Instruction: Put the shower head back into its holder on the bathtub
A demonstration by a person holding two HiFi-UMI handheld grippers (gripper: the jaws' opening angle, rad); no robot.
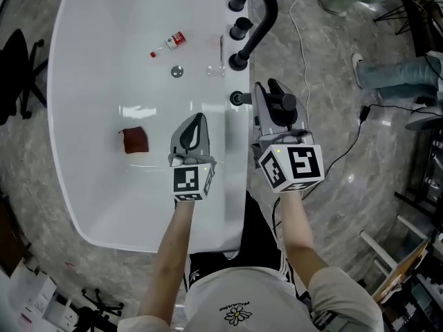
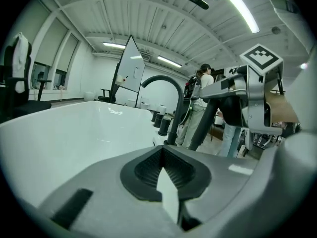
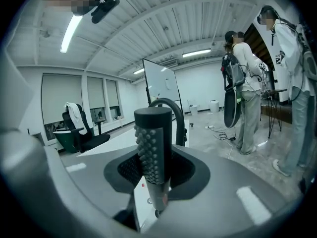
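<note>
Grey marbled floor surrounds a white bathtub, with a black office chair standing off its left side. Along the tub's right rim stand a black arched faucet and black knobs. Nearer the person on that same rim sits the small black holder. Inside the tub, a small red-capped bottle lies near the far end, just beyond the round drain. A dark red cloth lies on the tub floor toward the left side. The right gripper is clamped on the shower head, a black cylinder with a studded face that stands upright between its jaws. It hangs just outside the right rim, close beside the holder but not seated in it. The left gripper hovers over the tub's inside near the right rim, its jaws pressed together with nothing between them.
</note>
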